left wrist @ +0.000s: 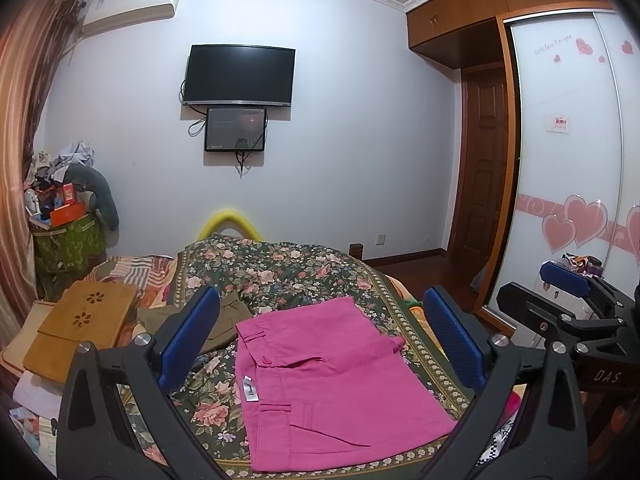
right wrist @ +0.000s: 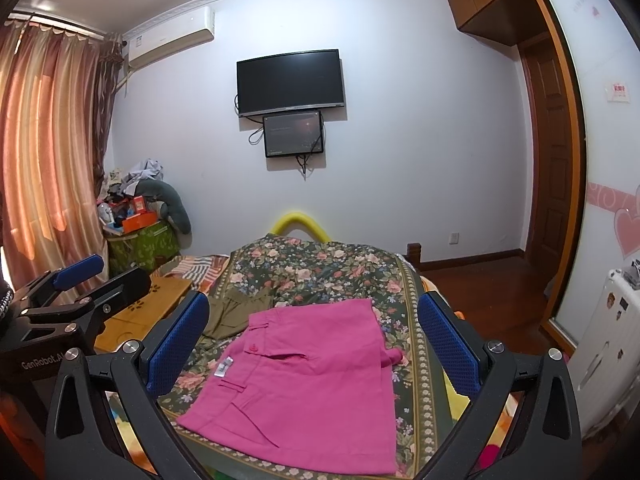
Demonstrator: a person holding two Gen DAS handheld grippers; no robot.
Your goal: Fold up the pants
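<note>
Pink pants (left wrist: 332,384) (right wrist: 304,384) lie folded into a compact rectangle on a floral bedspread (left wrist: 280,268) (right wrist: 320,268), waistband and white label facing left. My left gripper (left wrist: 324,344) hovers above them, open, its blue pads spread wide with nothing between. My right gripper (right wrist: 316,340) also hangs open over the pants, holding nothing. Each gripper appears at the edge of the other's view: the right gripper (left wrist: 568,292) at the right, the left gripper (right wrist: 72,280) at the left.
An olive-green garment (left wrist: 224,320) (right wrist: 236,312) lies just beyond the pants on the left. A wooden lap tray (left wrist: 80,324) (right wrist: 148,312) rests at the bed's left side. A cluttered green bin (left wrist: 68,240) stands in the corner. A wardrobe (left wrist: 568,160) and white suitcase (right wrist: 608,352) stand right.
</note>
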